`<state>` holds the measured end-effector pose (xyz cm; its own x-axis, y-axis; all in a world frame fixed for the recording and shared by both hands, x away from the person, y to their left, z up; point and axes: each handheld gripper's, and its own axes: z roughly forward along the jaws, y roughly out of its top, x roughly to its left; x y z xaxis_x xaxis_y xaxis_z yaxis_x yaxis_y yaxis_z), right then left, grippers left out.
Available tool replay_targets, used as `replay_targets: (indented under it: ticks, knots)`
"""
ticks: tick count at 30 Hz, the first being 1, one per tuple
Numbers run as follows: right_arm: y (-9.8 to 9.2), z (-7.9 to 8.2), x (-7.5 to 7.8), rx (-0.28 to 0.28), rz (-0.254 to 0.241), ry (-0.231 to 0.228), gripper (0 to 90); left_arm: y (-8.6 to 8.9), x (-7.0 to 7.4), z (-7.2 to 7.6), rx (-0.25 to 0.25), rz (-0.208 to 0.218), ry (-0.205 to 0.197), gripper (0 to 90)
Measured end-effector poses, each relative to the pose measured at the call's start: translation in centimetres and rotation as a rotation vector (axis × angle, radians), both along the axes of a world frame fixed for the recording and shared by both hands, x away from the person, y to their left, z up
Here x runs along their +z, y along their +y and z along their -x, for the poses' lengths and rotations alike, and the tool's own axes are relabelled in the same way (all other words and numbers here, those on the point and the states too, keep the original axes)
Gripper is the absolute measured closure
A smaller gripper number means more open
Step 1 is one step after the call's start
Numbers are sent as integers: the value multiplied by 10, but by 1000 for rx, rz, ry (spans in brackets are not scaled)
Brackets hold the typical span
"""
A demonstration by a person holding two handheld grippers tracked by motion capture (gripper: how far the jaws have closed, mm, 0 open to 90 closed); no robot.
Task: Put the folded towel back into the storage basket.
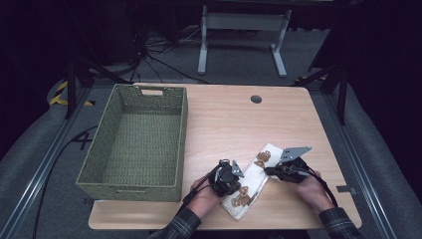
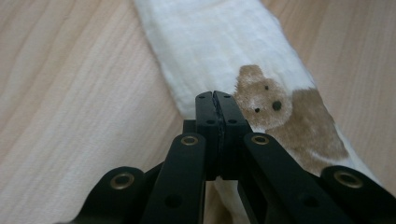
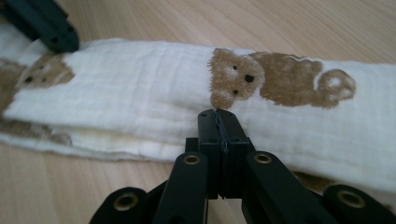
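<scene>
A: So where's the cloth [image 1: 254,180]?
B: Folded on the worktop [image 1: 234,119] beside the basket [image 1: 137,144]. Left gripper [image 1: 234,175] and right gripper [image 1: 267,170] jaws closed at its edges, seemingly pinching nothing. Probably lifting comes next.

The pale wood worktop [image 1: 234,119] carries a green woven basket [image 1: 137,144] at its left. A folded white cloth [image 1: 250,180] with brown bear prints lies near the front edge.
</scene>
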<state>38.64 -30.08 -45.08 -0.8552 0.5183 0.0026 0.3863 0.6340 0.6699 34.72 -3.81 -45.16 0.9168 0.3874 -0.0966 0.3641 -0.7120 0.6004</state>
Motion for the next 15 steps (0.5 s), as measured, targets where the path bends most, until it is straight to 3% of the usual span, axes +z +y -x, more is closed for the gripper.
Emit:
replay_targets:
  ticks: [6, 15]
  knots:
    - [8, -15, -1, 22, -10, -2, 898, -5, 0, 4, -37, 8, 29, 897]
    - [14, -27, -1, 57, -21, 4, 896, -13, -2, 10, -74, 25, 27, 897]
